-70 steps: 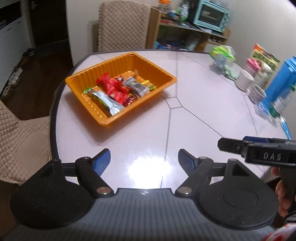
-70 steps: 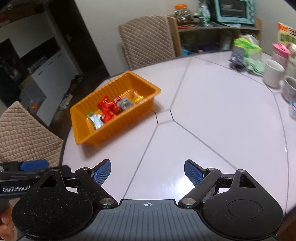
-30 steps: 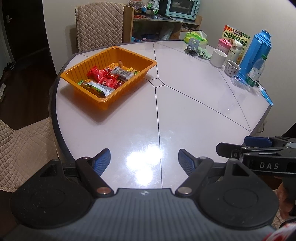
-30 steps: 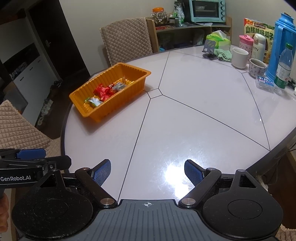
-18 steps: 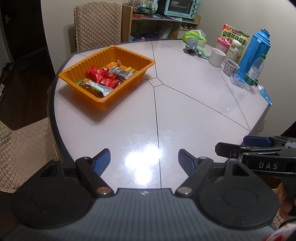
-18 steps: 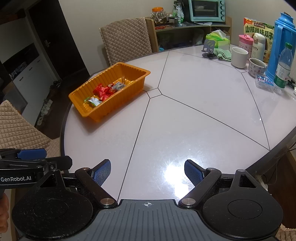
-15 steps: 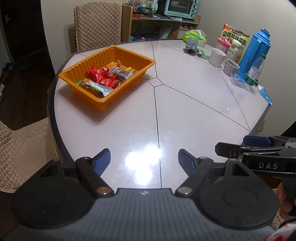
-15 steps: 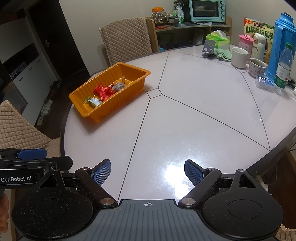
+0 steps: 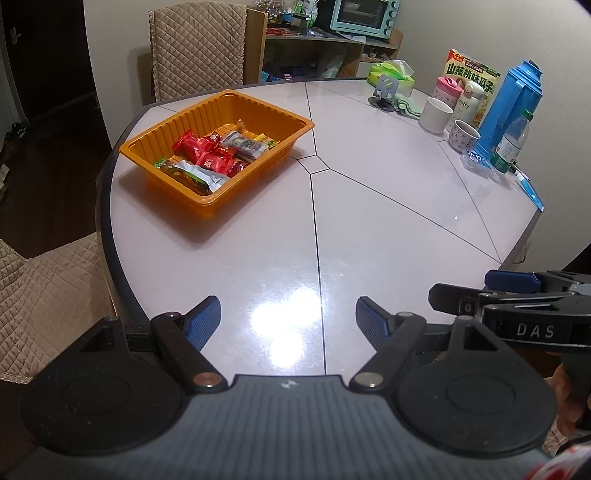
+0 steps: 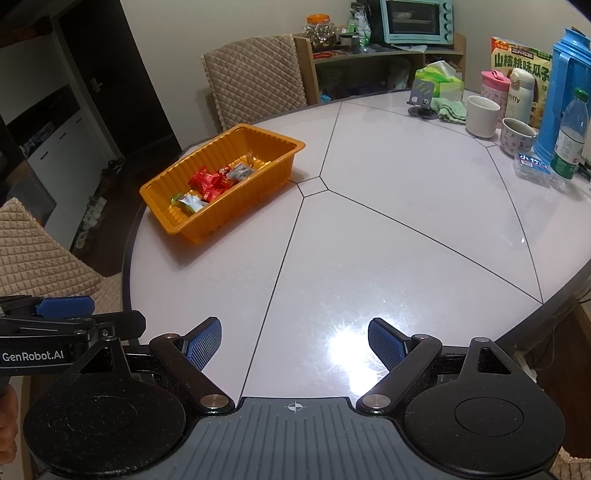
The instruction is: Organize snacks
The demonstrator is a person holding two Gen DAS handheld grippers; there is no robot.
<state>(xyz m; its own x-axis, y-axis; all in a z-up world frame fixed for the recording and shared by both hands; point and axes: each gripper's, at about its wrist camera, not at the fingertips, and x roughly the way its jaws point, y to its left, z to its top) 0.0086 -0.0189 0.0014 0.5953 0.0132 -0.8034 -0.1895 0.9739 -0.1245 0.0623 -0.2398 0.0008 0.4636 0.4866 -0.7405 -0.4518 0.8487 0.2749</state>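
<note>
An orange plastic tray (image 9: pixel 155 142) (image 10: pixel 258 177) stands at the far left of the round white table (image 9: pixel 369 206). Inside it lie several wrapped snacks: red packets (image 9: pixel 207 149) (image 10: pixel 207 184), a silver and green packet (image 9: pixel 195 173) (image 10: pixel 186 202) and a grey one (image 9: pixel 245 142). My left gripper (image 9: pixel 288 319) hangs open over the table's near edge, nothing between its blue pads. My right gripper (image 10: pixel 294 341) is open too and holds nothing, well short of the tray. Each gripper shows at the side of the other's view.
Mugs (image 10: pixel 482 114), a blue jug (image 10: pixel 563 88), a water bottle (image 10: pixel 570 134), a snack box (image 10: pixel 521 62) and tissues (image 10: pixel 441 79) crowd the far right of the table. Quilted chairs stand behind (image 10: pixel 255 77) and at the left (image 9: pixel 44 291). A shelf with a toaster oven (image 10: pixel 415 20) is at the back.
Since the oldest frames both grippers have drawn back from the tray, which now looks smaller and farther. Over the last second nothing has moved.
</note>
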